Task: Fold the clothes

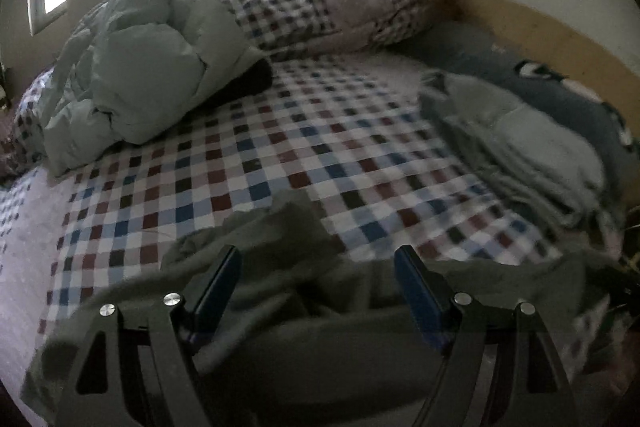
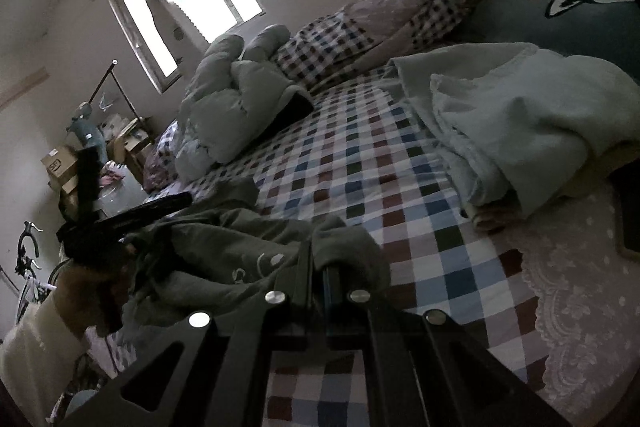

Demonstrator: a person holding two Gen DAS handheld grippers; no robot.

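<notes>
A dark grey-green garment lies crumpled at the near edge of the checked bed sheet. My left gripper is open, its fingers spread just above the garment, holding nothing. In the right wrist view the same garment shows pale lettering. My right gripper is shut on a bunched edge of the garment. The left gripper shows there at the garment's far left, held by a hand.
A pale green puffy jacket sits at the bed's far left. A stack of light folded clothes lies at the right, by a blue pillow. A checked quilt lies by the wall. Furniture, boxes and a bicycle stand left.
</notes>
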